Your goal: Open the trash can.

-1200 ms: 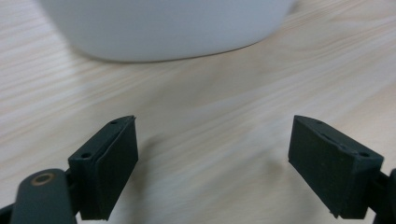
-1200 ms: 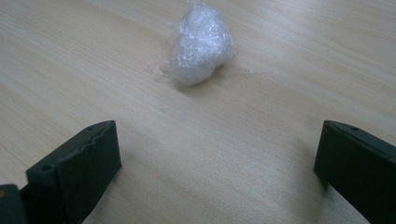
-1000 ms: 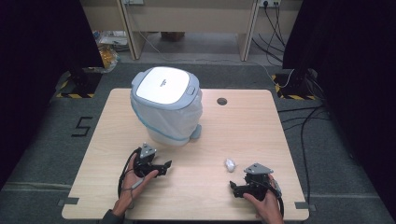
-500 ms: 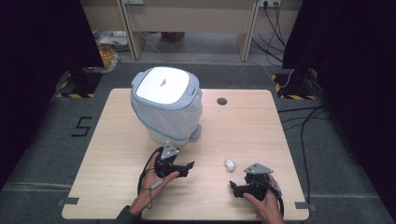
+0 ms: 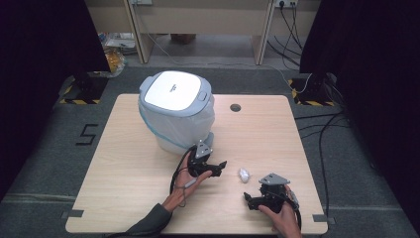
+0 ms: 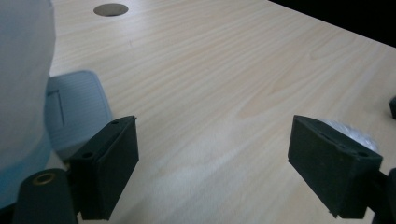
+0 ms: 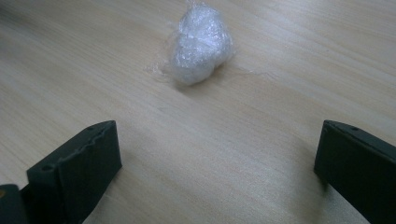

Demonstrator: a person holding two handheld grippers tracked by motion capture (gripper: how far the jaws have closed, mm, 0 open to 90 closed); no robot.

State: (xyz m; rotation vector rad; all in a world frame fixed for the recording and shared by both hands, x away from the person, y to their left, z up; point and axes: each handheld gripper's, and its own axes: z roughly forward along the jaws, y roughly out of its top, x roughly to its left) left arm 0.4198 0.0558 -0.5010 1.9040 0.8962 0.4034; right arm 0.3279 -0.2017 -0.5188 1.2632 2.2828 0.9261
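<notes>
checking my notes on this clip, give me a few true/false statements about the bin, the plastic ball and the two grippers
1. The left gripper has its fingers open with nothing between them. True.
2. The right gripper is shut on the crumpled plastic ball. False: its fingers are wide open and the ball lies on the table ahead of them, untouched.
3. The pedal bin has its lid closed. True.
4. The bin has no liner. False: a translucent bag hangs over its outside.
5. The ball lies between the two grippers in the high view. True.
6. The left gripper is at the table's far edge by the round hole. False: it is near the bin's foot pedal.
</notes>
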